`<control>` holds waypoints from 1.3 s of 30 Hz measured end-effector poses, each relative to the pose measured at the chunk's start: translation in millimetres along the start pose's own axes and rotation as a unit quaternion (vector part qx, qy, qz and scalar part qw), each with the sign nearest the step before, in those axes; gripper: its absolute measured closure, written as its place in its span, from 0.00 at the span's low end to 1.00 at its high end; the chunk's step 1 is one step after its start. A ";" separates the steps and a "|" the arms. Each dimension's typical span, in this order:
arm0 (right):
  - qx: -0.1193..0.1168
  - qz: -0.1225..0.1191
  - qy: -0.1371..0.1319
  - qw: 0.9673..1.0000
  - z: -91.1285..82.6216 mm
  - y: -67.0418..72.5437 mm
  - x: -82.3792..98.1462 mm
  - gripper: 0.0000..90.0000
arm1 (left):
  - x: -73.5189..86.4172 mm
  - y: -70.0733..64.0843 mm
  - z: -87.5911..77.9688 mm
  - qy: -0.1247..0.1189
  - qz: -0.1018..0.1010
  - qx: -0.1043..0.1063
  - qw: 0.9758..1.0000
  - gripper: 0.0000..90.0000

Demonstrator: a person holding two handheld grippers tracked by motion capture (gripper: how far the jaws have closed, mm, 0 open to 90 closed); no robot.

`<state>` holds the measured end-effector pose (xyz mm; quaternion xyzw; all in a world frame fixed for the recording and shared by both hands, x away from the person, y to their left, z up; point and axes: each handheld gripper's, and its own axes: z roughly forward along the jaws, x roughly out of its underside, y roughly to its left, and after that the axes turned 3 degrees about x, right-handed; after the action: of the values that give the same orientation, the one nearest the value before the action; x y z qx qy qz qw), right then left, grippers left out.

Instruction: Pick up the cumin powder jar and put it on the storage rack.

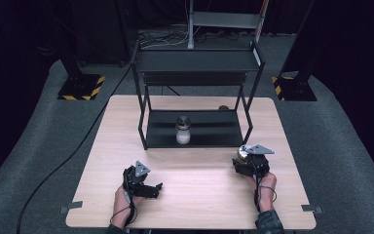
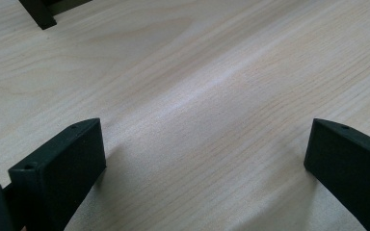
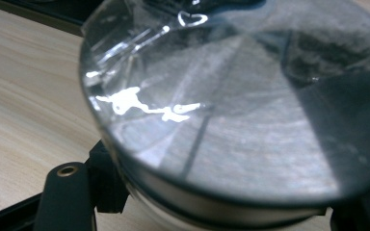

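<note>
Counter (image 1: 97,161), pale wood: carrying a black two-tier rack (image 1: 195,131) at its far middle; a jar (image 1: 183,129) is standing on the rack's lower shelf.

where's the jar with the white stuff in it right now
In the high view the jar stands upright on the bottom shelf of the black rack, near the middle, beyond both grippers and a little closer to the right gripper.

Bright overhead-lit table (image 1: 199,195), dark surroundings, white glare on blurred jar lid (image 3: 231,120), soft finger shadows
</note>
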<state>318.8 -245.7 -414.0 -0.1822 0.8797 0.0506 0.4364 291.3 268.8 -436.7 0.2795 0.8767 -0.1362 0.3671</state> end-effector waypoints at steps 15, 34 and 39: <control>-0.007 -0.025 0.002 1.000 -8.0 4.1 -16.9 0.33 | 0.1 1.2 0.1 -0.001 0.003 0.003 1.000 0.00; -0.008 -0.036 -0.010 0.999 -12.0 4.8 -29.9 0.33 | 0.3 1.1 0.1 -0.001 0.004 0.002 1.000 0.00; -0.010 -0.033 -0.011 0.999 -10.2 4.9 -33.1 0.33 | 0.2 1.1 0.1 -0.001 0.004 0.003 1.000 0.01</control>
<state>327.7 -234.5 -382.0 -0.2153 0.8676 0.0468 0.4459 291.9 269.7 -437.0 0.2837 0.8748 -0.1374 0.3680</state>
